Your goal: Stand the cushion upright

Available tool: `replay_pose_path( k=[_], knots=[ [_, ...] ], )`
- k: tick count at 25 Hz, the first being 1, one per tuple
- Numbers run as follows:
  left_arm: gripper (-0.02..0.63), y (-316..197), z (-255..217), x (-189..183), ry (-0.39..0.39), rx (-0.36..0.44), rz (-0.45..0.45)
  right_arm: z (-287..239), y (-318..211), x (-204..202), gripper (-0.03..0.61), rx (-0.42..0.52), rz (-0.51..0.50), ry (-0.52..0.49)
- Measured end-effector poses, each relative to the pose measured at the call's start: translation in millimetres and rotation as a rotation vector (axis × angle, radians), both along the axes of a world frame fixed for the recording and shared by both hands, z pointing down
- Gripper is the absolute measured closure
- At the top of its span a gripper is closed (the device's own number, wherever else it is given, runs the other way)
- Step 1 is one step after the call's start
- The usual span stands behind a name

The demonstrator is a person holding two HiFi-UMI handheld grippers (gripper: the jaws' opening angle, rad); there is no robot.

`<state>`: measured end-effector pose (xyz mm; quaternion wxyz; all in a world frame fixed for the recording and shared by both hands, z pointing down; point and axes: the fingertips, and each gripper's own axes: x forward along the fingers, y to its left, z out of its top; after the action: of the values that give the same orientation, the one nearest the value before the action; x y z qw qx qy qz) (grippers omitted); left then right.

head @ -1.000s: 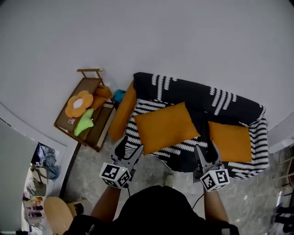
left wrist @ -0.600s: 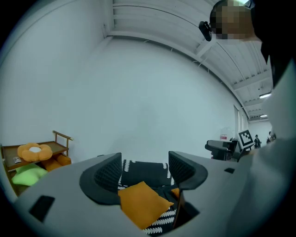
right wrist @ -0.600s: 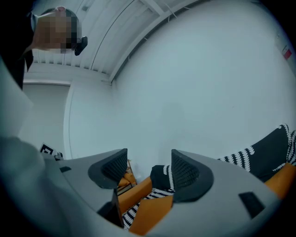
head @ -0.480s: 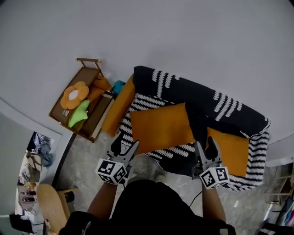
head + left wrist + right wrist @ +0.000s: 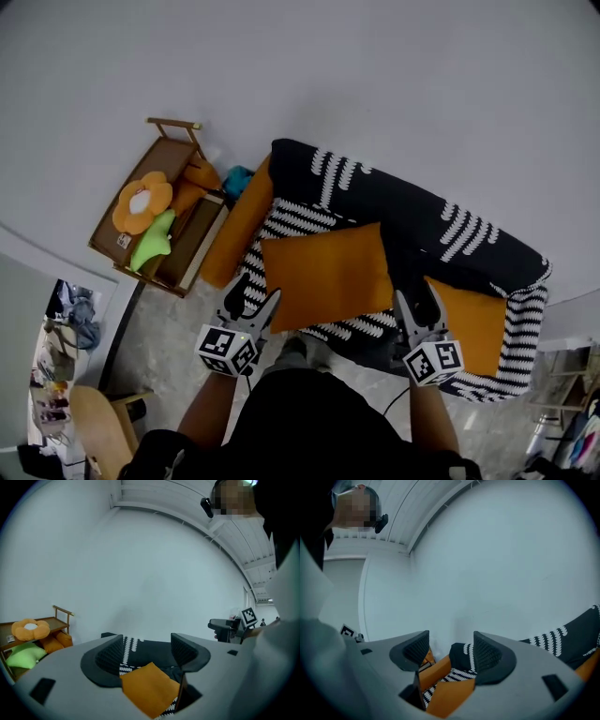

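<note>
A large orange cushion lies flat on the seat of a black sofa with white stripes. My left gripper hovers at the cushion's front left corner, open, with nothing between its pads. My right gripper is at the front right corner, also open and empty. In the left gripper view the cushion shows low between and beyond the open left gripper. The right gripper view has the right gripper looking over the cushion's edge along the seat.
A second orange cushion lies on the sofa's right end, and a third leans at the left arm. A wooden cart left of the sofa holds a flower-shaped pillow and a green one. A round wooden stool is at lower left.
Both grippers have moved forward to the sofa's front edge, closer to the flat cushion's front corners. Their jaws look the same width throughout.
</note>
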<state>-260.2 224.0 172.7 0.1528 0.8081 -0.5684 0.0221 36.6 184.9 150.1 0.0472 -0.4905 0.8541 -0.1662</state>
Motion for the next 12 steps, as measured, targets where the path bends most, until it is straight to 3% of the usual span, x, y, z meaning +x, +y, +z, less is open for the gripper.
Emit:
replay_pose_path(
  k=[7,12],
  knots=[
    [0.293,-85.1,1.5,-36.3,-0.04,0.004,0.028,7.3,-82.9,-33.8,0.287,0.004,0.036,0.099],
    [0.293,-130.6,10.9,-65.8,-0.069,-0.008,0.038,20.4,-129.2,-59.4,0.282,-0.024,0.051,0.111]
  ],
)
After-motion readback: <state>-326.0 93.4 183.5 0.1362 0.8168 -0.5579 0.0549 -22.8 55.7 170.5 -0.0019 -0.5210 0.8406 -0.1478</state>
